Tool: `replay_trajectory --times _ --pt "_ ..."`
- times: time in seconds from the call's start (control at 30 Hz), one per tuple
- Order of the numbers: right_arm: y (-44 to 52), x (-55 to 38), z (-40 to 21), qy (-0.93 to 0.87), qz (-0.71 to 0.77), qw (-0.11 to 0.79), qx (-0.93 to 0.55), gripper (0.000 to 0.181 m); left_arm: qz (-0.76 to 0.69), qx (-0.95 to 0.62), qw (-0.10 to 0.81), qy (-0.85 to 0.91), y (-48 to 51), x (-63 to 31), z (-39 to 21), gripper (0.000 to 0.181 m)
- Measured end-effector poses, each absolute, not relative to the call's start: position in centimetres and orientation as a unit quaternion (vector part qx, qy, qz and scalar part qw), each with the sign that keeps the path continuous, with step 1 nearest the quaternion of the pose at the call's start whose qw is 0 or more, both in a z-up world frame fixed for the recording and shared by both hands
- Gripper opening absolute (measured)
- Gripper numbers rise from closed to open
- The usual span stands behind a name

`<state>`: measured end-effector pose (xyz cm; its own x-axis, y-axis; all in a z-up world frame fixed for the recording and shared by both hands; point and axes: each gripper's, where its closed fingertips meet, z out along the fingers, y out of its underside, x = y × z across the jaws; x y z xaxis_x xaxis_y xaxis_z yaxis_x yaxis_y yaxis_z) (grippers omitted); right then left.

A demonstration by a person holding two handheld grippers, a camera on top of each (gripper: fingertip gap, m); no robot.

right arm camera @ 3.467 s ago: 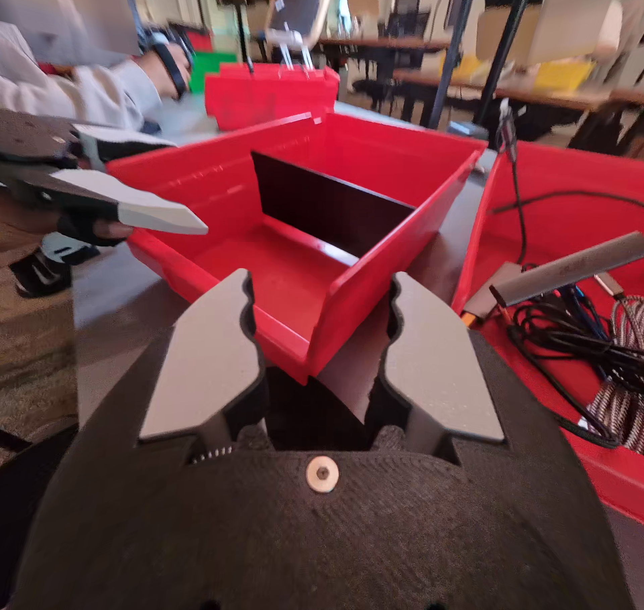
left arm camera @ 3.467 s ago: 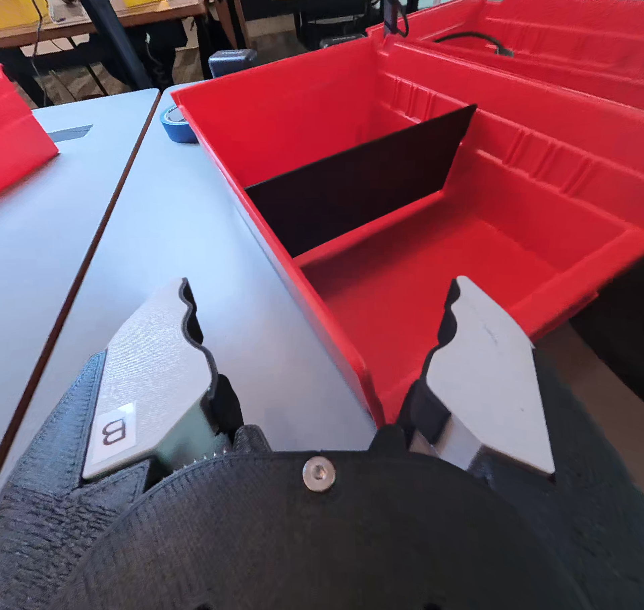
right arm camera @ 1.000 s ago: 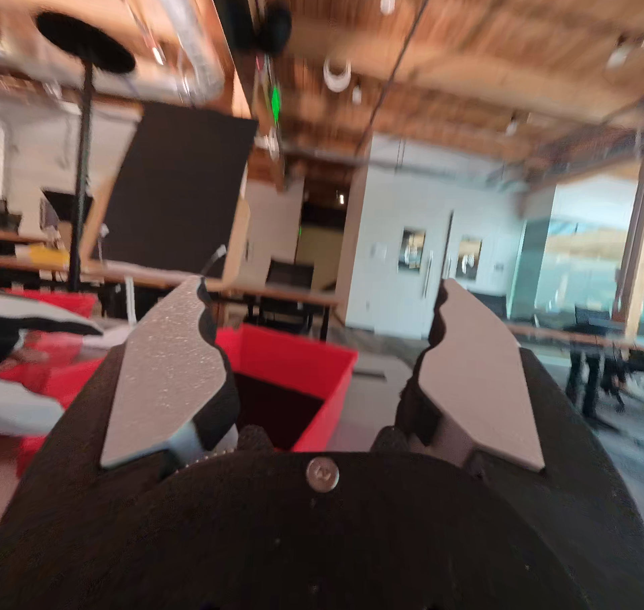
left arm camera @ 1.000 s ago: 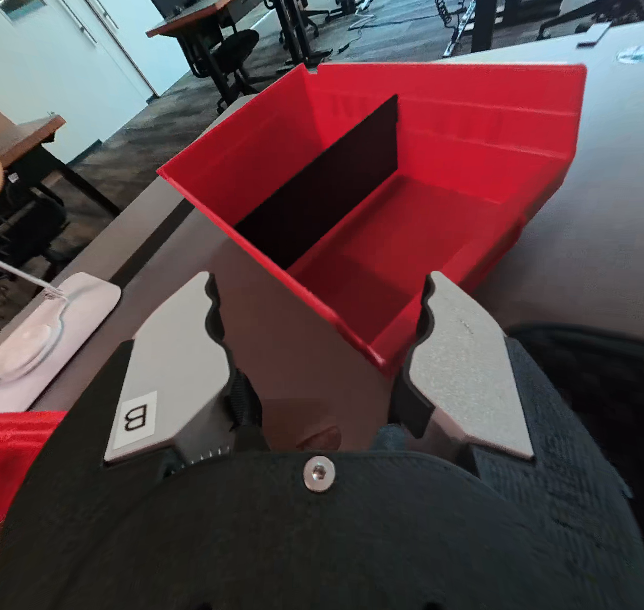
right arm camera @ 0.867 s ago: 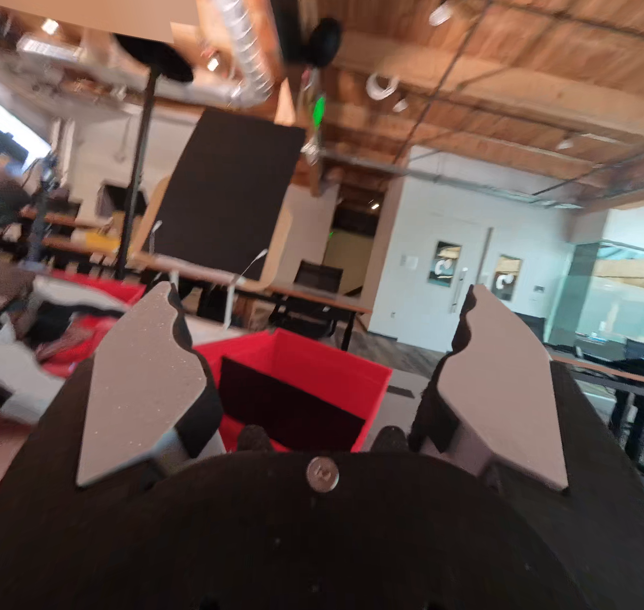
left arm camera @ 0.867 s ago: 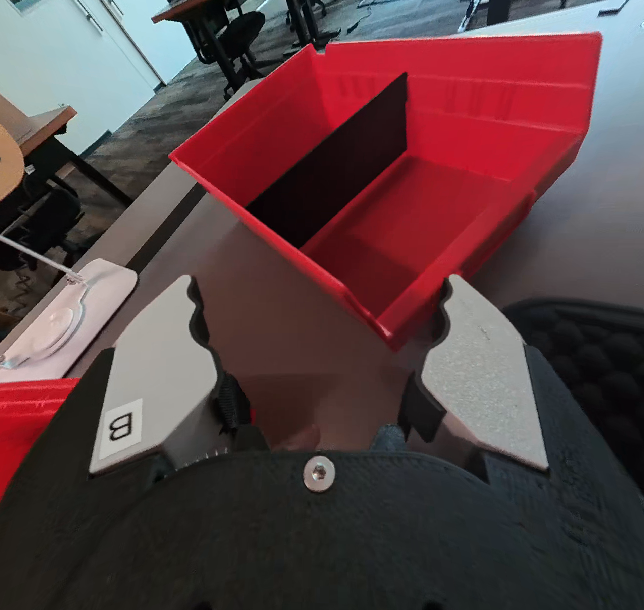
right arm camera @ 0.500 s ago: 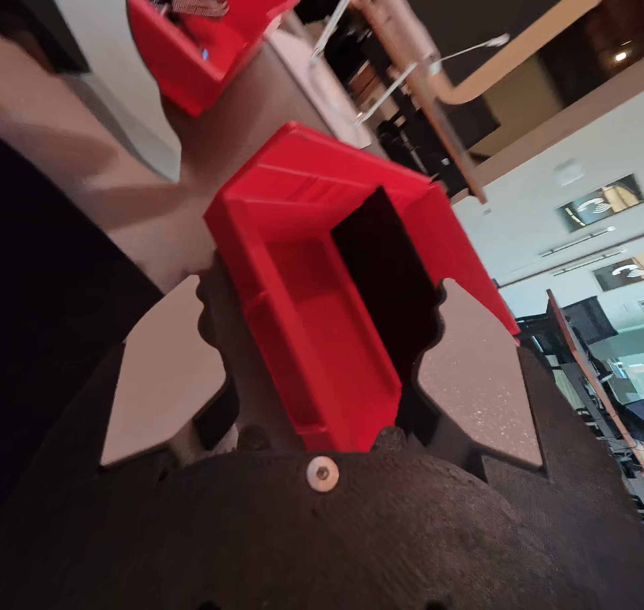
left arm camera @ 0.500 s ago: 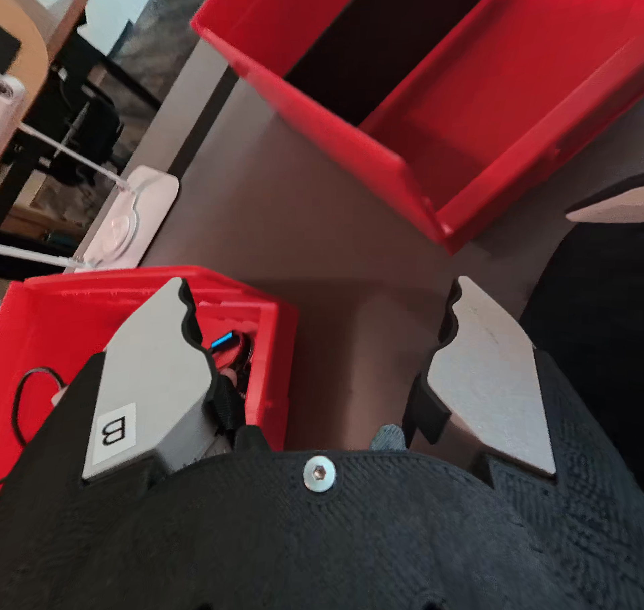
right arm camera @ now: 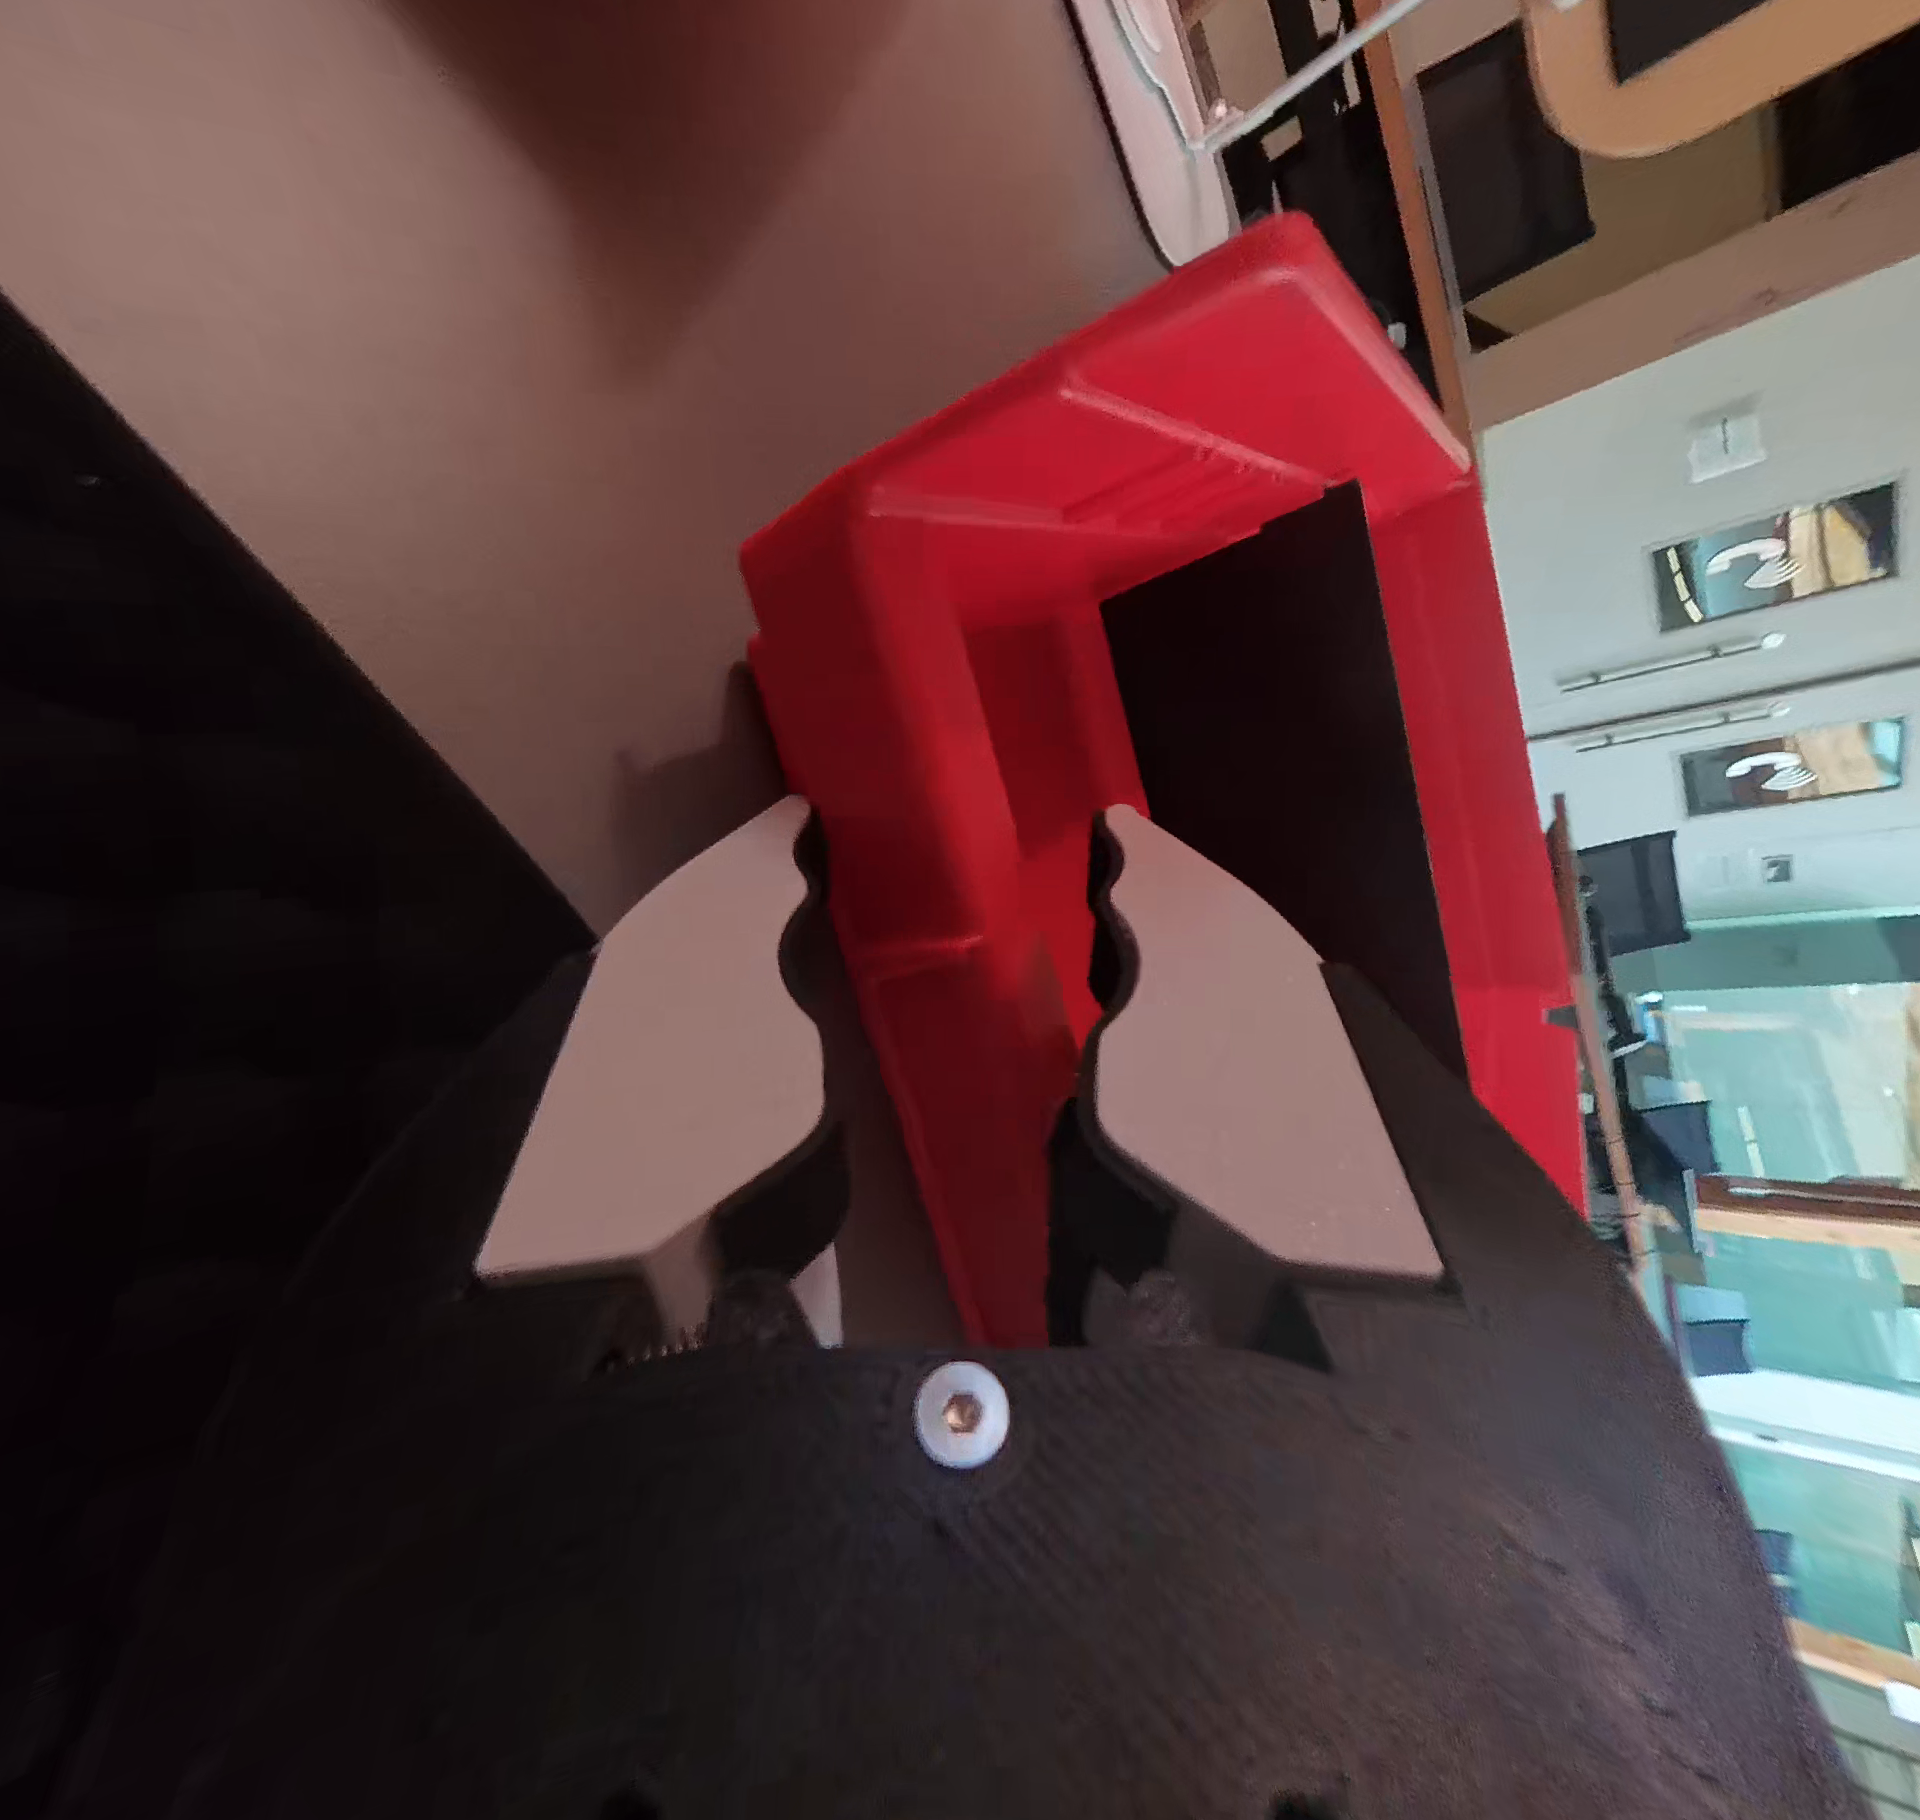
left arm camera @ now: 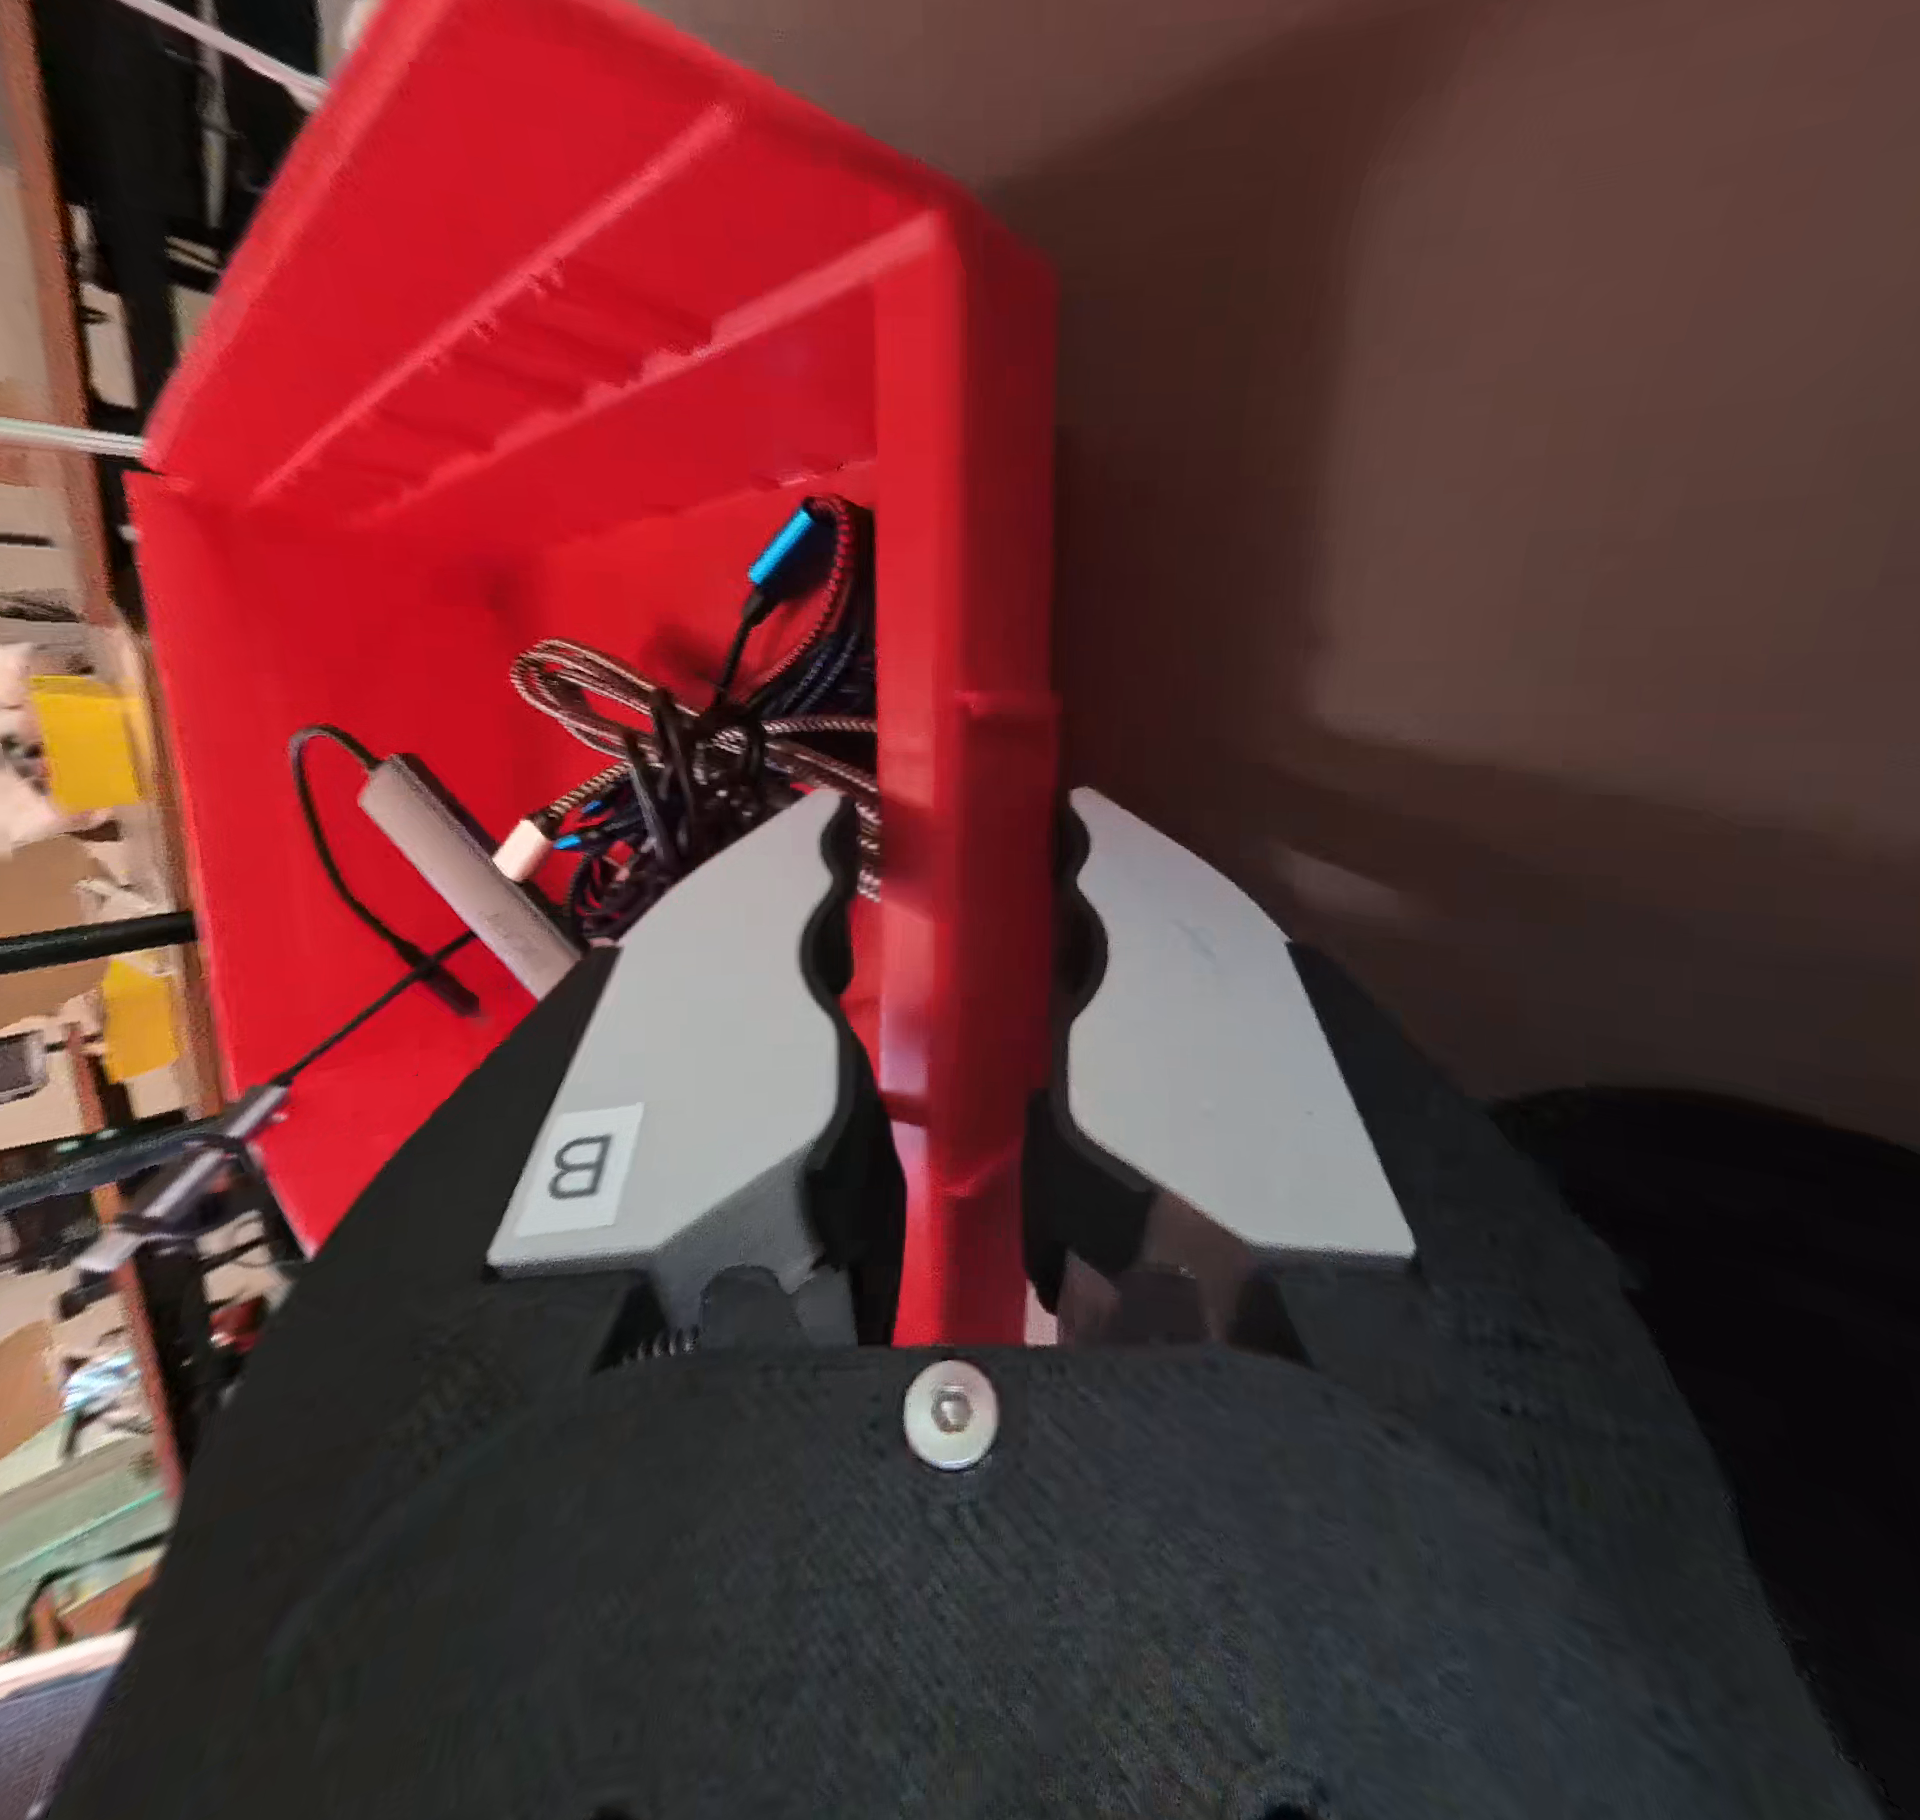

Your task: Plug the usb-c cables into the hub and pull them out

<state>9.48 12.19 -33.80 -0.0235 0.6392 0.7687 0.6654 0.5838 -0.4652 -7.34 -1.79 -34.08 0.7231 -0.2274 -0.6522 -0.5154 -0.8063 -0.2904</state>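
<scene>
Left wrist view, frame centre: left gripper (left arm camera: 956, 835) clamped on red plastic cable bin (left arm camera: 966, 523) wall. Right gripper (right arm camera: 951, 820) clamped on red divided plastic bin (right arm camera: 914, 731) wall.

Cables (left arm camera: 717, 752) and hub (left arm camera: 468, 887) in bin (left arm camera: 312, 627)

Both views rolled sideways, wide-angle bending at the edges. Left wrist view: motion blur smears the red bin (left arm camera: 582, 336) rim and the left background; table (left arm camera: 1455, 316) dim brown, with a soft shadow at right. Right wrist view: sharper; bright daylight from far windows at right, table in shade.
</scene>
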Motion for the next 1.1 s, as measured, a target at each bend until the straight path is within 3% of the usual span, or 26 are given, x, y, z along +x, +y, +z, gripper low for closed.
replay_trajectory --times 0.1,0.73,1.1 --pt "12.2 9.6 -34.1 -0.725 -0.032 0.524 -0.447 0.036 0.322 -0.892 0.239 0.208 -2.7 -8.3 -34.4 0.031" --pt "18.0 18.1 -34.2 -0.726 -0.113 0.497 -0.462 0.040 0.338 -0.912 0.170 0.161 -20.2 -14.4 -34.2 0.035" --pt "16.1 20.7 -34.5 -0.752 -0.102 0.412 -0.505 0.043 0.314 -0.928 0.093 0.177 -28.9 -13.6 -34.3 0.035"
